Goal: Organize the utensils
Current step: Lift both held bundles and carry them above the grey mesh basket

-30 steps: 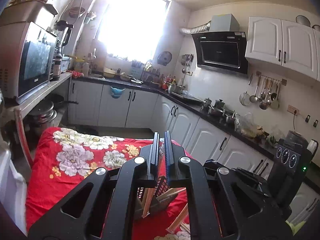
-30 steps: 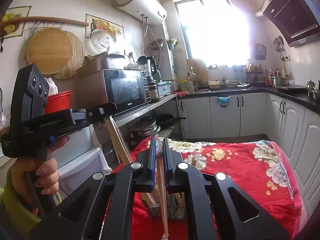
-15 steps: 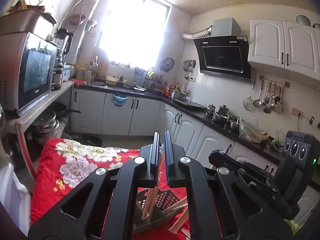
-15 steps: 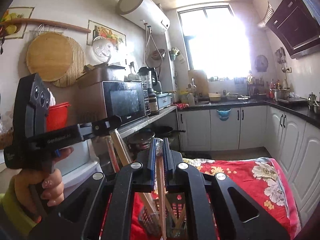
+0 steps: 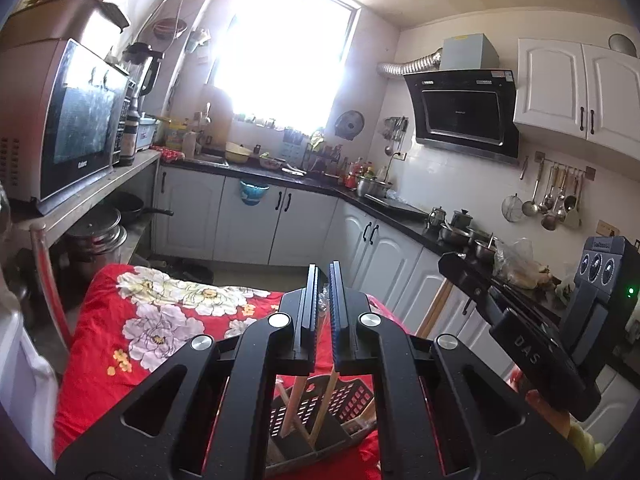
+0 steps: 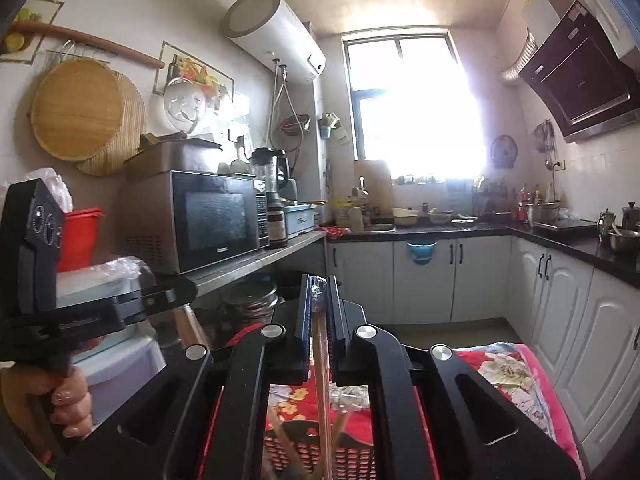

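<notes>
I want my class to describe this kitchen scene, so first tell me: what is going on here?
A person holds a handheld gripper in each hand above a table with a red floral cloth. The right gripper is shut on a pair of wooden chopsticks in a clear wrapper, hanging over a dark slotted utensil basket. The left gripper is shut too, with clear wrapper showing between its fingers. More chopsticks already stand in the basket.
</notes>
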Motion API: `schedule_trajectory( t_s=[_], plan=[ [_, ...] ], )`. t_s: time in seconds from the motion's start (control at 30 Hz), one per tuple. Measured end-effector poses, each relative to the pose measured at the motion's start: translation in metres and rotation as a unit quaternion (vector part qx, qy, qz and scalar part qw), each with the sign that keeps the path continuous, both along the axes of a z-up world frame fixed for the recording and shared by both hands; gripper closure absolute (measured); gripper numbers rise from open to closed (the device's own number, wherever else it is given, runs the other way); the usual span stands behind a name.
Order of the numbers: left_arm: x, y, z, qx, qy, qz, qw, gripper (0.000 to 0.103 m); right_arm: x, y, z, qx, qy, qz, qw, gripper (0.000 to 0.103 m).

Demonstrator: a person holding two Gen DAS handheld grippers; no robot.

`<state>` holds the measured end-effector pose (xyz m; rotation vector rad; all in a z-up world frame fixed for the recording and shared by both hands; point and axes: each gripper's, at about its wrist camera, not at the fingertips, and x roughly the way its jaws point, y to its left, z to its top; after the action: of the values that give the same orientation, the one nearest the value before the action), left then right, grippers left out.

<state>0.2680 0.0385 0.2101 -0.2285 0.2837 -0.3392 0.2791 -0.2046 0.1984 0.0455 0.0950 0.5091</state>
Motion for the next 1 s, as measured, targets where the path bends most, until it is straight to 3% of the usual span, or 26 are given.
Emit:
schedule_trajectory(
  t_s=[0.6,1.0],
  plan=[
    [0.023,-0.005,-0.043,-0.006,0.045,-0.008,0.9989,0.100,0.033,-0.004,-0.051,-0.034,-0.024,-0.054,0.998,0.096],
    [0.029,-0.015,-0.070,-0.006,0.071,-0.015,0.9974,0.100,0.037,0.003,-0.078,-0.060,0.000,-0.048,0.997,0.096]
  ],
)
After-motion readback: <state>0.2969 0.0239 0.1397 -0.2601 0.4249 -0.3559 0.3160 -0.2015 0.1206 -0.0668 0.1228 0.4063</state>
